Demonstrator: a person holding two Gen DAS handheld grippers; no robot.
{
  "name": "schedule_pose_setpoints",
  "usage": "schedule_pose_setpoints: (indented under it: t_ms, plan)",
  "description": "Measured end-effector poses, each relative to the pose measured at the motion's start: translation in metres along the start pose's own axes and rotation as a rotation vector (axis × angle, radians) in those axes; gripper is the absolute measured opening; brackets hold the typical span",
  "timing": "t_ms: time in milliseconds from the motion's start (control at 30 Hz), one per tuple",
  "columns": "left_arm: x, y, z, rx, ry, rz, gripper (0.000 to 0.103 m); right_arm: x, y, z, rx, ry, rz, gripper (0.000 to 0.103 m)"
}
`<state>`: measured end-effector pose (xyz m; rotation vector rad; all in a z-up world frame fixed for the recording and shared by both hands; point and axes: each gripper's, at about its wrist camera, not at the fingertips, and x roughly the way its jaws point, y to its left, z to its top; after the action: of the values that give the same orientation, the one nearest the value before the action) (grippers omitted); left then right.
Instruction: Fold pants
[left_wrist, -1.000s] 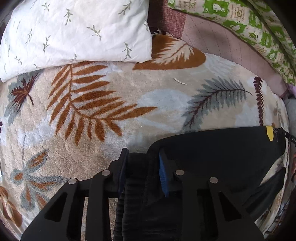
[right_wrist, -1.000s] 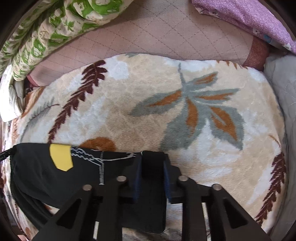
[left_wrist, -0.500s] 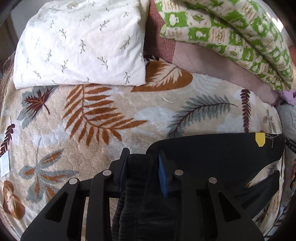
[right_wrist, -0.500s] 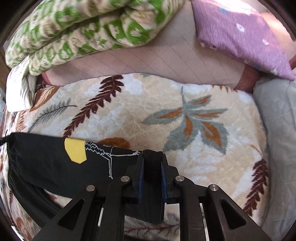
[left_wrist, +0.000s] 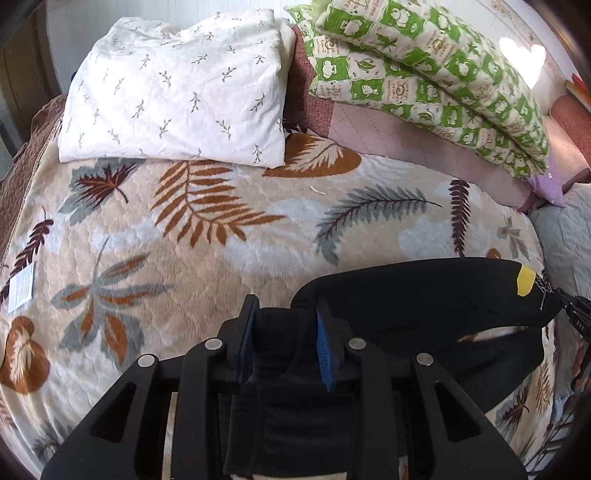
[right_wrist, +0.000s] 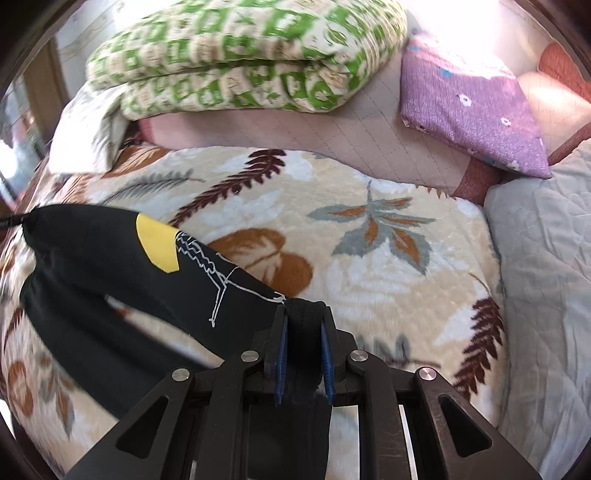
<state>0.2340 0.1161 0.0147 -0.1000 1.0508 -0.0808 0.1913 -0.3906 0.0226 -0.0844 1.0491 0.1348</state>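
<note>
Black pants (left_wrist: 424, 295) with a yellow patch and white line print hang stretched in the air between my two grippers, above a leaf-patterned blanket (left_wrist: 184, 240). My left gripper (left_wrist: 284, 314) is shut on one end of the pants. My right gripper (right_wrist: 303, 317) is shut on the other end of the pants (right_wrist: 110, 266). The legs sag below the stretched edge in both views. The blanket also shows in the right wrist view (right_wrist: 369, 258).
A white leaf-print quilt (left_wrist: 177, 103) and a green checked quilt (left_wrist: 424, 66) lie folded at the far side. In the right wrist view, the green quilt (right_wrist: 240, 55), a purple pillow (right_wrist: 469, 107) and a grey quilted cover (right_wrist: 546, 277) border the blanket.
Both grippers have risen with the pants, lifting them well off the blanket. More of the bed and pillows shows now. The grips have not changed.
</note>
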Motion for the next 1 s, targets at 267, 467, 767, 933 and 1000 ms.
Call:
schedule_pose_setpoints:
  t_ms: [267, 467, 767, 933, 1000]
  plan:
    - [-0.016, 0.013, -0.058, 0.002, -0.007, -0.005, 0.027, -0.017, 0.032, -0.054, -0.160, 0.020, -0.045, 0.016]
    - [-0.010, 0.024, -0.102, 0.027, 0.038, 0.004, 0.027, -0.023, 0.056, -0.090, -0.250, 0.016, -0.065, 0.018]
    - [-0.015, 0.022, -0.132, 0.111, 0.070, 0.018, 0.032, -0.030, 0.059, -0.140, -0.286, 0.060, -0.135, 0.029]
    - [-0.024, 0.025, -0.146, 0.135, 0.119, 0.028, 0.033, -0.036, 0.053, -0.157, -0.240, 0.088, -0.149, 0.029]
    - [-0.031, 0.028, -0.150, 0.136, 0.125, 0.038, 0.034, -0.042, 0.050, -0.160, -0.212, 0.090, -0.148, 0.031]
